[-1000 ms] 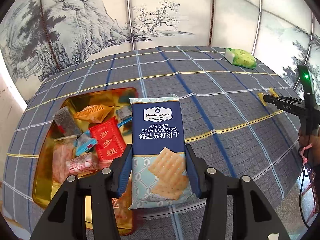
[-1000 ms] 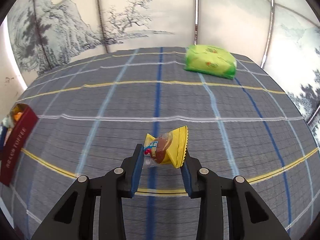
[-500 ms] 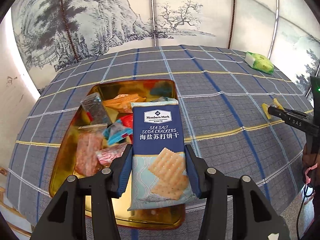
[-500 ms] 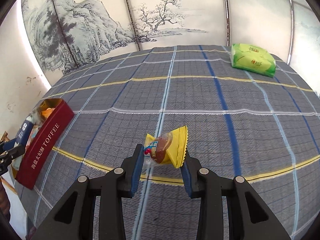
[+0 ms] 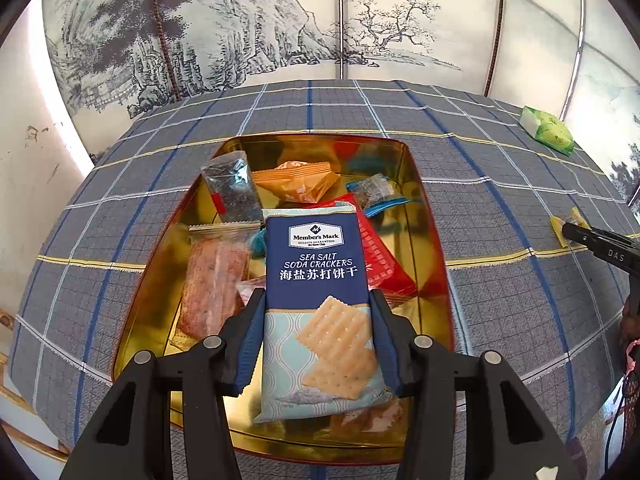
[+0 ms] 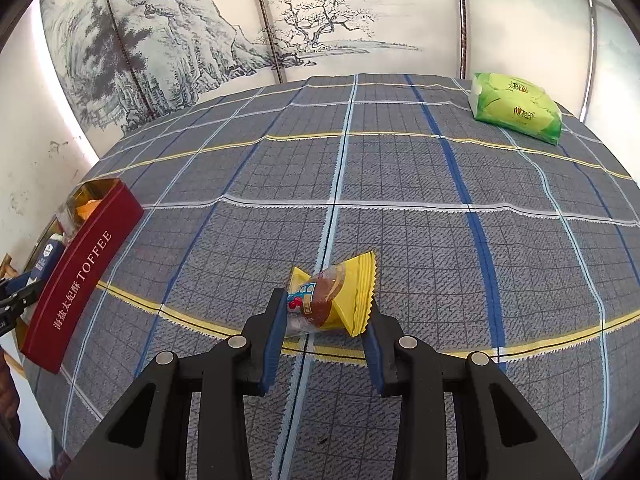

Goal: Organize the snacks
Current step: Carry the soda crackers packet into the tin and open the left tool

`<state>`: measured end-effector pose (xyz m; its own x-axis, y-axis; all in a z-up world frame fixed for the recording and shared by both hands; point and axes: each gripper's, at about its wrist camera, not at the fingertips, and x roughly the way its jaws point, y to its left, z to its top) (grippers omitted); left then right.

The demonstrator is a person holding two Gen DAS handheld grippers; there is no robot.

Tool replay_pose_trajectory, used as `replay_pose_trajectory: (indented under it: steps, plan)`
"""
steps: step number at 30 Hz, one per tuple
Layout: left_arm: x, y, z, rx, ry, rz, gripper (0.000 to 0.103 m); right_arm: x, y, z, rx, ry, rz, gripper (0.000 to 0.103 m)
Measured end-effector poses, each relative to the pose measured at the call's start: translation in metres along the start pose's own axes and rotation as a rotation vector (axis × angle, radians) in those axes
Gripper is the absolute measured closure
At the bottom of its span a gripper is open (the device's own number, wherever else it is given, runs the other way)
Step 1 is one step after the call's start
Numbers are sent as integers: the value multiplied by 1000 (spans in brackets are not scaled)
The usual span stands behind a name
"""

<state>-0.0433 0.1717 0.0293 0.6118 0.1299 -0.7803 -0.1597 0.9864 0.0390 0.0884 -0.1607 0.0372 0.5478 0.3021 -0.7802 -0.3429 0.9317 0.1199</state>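
Checked grey-blue cloth covers the whole table, with an ink-landscape screen standing behind its far edge. Nearest in the left wrist view, the left gripper is clamped on a blue packet of sea salt soda crackers, held upright over the near half of an open gold-lined tin. Under and behind the packet lie other wrapped snacks: a pinkish clear pack to the left, a red packet to the right, then a clear sachet, an orange pouch and a small blue-ended candy toward the tin's far wall. The cracker packet hides much of the tin's middle. From the right wrist view, the right gripper pinches a yellow-wrapped candy above the cloth near the table's front edge, well apart from the tin, whose red "TOFFEE" side shows at the left edge. A green tissue pack sits near the far right corner.
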Motion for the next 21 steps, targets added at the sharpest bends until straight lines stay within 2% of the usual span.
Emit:
replay_pose_trajectory:
  steps: [21]
  plan:
    - [8,17,-2,-21,-13,11,57,2,0,0,0,4,-7,66]
